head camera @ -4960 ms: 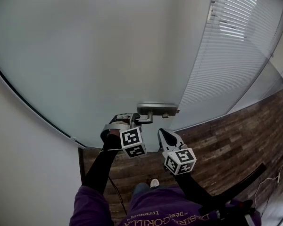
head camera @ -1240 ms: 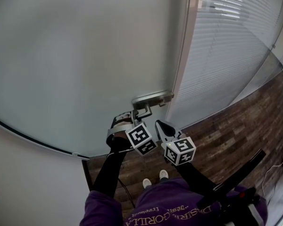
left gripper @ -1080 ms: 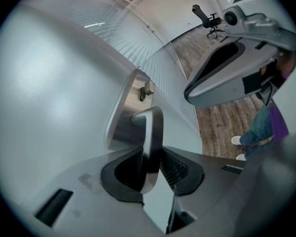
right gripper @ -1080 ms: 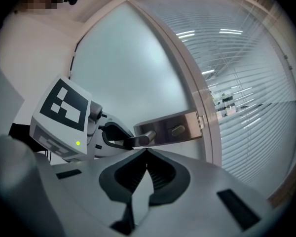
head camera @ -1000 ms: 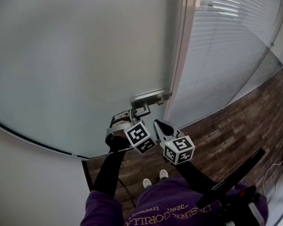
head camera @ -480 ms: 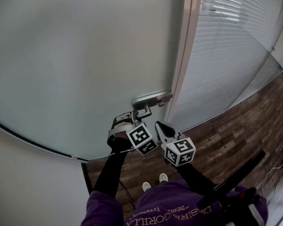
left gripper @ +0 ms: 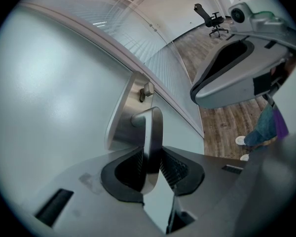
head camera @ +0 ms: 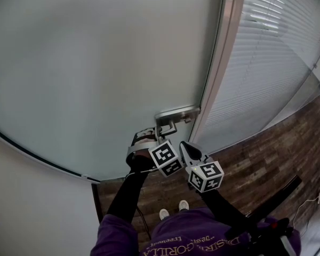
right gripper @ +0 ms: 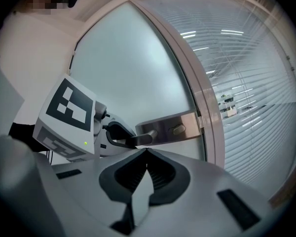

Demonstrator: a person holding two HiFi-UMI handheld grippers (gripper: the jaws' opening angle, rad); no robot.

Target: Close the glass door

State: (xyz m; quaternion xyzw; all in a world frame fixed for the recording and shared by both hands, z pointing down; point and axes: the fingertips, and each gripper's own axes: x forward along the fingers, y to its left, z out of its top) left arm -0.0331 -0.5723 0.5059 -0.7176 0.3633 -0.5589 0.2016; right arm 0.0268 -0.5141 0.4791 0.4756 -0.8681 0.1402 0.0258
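The frosted glass door (head camera: 96,63) fills most of the head view, its right edge against the pale door frame (head camera: 218,73). A steel lock plate (head camera: 177,114) carries a lever handle (left gripper: 152,132). My left gripper (head camera: 161,131) is shut on that lever handle, both ribbed pads pressed on its flat bar in the left gripper view. The handle (right gripper: 144,137) and plate (right gripper: 172,127) also show in the right gripper view. My right gripper (head camera: 185,147) hangs just right of the left one, shut, with nothing between its pads (right gripper: 147,154).
Right of the frame a glass partition with horizontal blinds (head camera: 266,52) runs back. Dark wood flooring (head camera: 266,159) lies below it. An office chair (left gripper: 212,18) stands far off in the left gripper view. The person's purple sleeves (head camera: 197,241) and shoes (head camera: 170,211) show at the bottom.
The door's edge has closed up against the frame since five seconds ago. Over the last second the view shifted slightly; the left gripper stays on the handle.
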